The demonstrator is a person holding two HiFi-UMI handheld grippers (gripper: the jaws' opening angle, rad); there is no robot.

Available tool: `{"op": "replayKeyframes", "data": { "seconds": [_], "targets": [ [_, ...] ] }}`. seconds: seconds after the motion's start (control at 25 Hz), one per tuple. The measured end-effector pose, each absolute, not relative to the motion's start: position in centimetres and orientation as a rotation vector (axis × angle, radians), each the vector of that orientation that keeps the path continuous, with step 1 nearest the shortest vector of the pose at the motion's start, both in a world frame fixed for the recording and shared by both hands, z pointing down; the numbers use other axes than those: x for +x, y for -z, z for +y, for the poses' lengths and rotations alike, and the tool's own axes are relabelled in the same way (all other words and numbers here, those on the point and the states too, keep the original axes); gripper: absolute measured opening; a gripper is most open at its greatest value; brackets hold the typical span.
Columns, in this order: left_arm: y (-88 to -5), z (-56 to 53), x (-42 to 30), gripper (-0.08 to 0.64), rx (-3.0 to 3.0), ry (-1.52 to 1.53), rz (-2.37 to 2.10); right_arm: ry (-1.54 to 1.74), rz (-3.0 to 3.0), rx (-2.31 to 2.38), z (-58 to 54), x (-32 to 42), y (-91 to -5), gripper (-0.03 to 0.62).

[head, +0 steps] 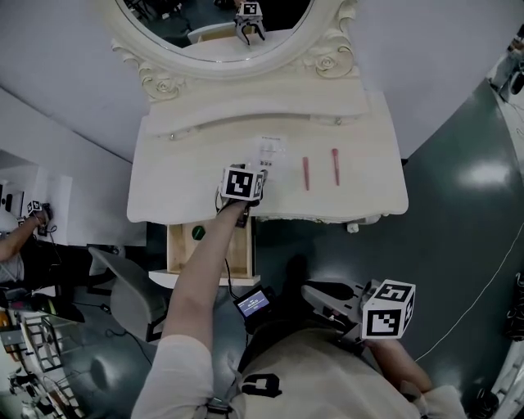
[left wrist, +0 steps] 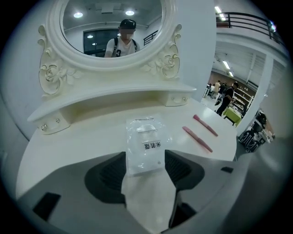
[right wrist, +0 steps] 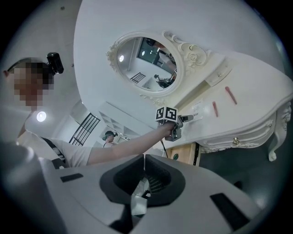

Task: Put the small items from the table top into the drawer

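Note:
A clear plastic bag (left wrist: 145, 142) with a printed label lies flat on the white vanity table (head: 180, 176). Its near edge sits between the jaws of my left gripper (left wrist: 145, 160), which stand wide open and do not press it. Right of the bag lie two pink sticks (left wrist: 197, 139) (left wrist: 205, 125), seen in the head view as the near stick (head: 306, 173) and the far stick (head: 335, 166). Below the table's front left, a wooden drawer (head: 239, 250) stands pulled out with a small green item (head: 197, 232) inside. My right gripper (right wrist: 144, 157) is shut and empty, held low by the person's waist (head: 315, 292).
An oval mirror (head: 214, 20) in a carved white frame rises behind the table top. A grey chair (head: 123, 295) stands left of the drawer. A small screen device (head: 254, 303) hangs at the person's waist. Dark floor lies to the right.

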State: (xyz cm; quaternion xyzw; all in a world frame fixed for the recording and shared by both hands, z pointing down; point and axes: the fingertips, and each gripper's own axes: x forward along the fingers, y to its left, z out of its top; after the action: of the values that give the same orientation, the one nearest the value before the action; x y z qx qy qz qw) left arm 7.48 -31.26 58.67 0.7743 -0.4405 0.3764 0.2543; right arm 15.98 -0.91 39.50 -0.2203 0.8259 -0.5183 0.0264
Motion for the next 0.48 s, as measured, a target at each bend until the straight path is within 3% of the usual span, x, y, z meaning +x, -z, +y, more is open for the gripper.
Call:
{"op": "replayKeyframes", "data": {
  "seconds": [0.48],
  "targets": [
    [-60.9, -31.8, 6.3, 0.298, 2.069, -1.013, -1.210, 1.670, 2.555, -0.686, -1.4, 15.0, -40.7, 0.029]
  ]
}}
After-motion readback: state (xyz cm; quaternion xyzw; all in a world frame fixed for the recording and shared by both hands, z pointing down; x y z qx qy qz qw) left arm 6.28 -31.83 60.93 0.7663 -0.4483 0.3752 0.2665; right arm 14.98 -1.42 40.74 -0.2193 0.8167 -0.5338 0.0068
